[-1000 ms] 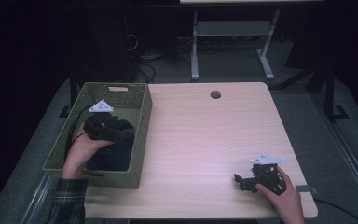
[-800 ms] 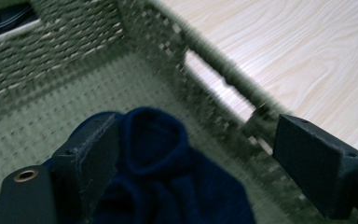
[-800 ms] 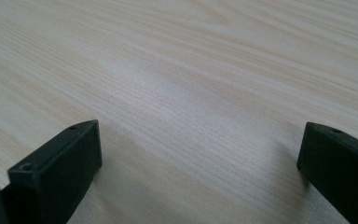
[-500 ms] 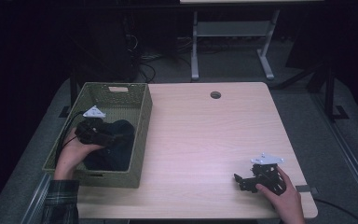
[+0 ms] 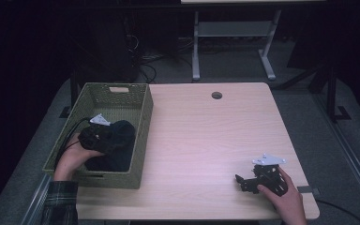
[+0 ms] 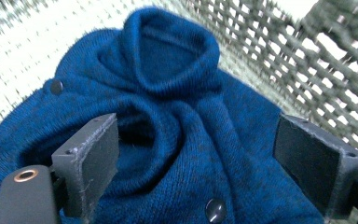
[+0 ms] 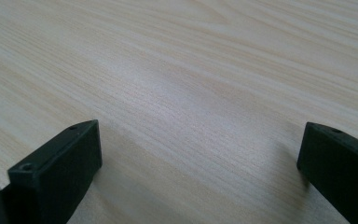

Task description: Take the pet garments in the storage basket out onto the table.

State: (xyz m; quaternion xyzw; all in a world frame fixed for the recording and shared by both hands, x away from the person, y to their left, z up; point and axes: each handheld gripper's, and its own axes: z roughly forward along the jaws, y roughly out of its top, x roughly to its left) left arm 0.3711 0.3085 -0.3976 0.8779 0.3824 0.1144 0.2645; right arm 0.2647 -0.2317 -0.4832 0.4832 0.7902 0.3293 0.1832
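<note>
Blue knitted cardigan (image 6: 168,135) lies bunched in the woven basket (image 5: 143,117), between the left gripper (image 6: 196,158) fingers, spread and unclenched; right gripper (image 7: 200,154) fingers gape over bare counter (image 5: 206,136); a shallow pinch risks catching one loose fold, which may slip

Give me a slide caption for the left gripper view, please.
Open jaws of the left gripper poised over a crumpled blue knitted cardigan with dark buttons, lying inside a green woven basket.
</note>
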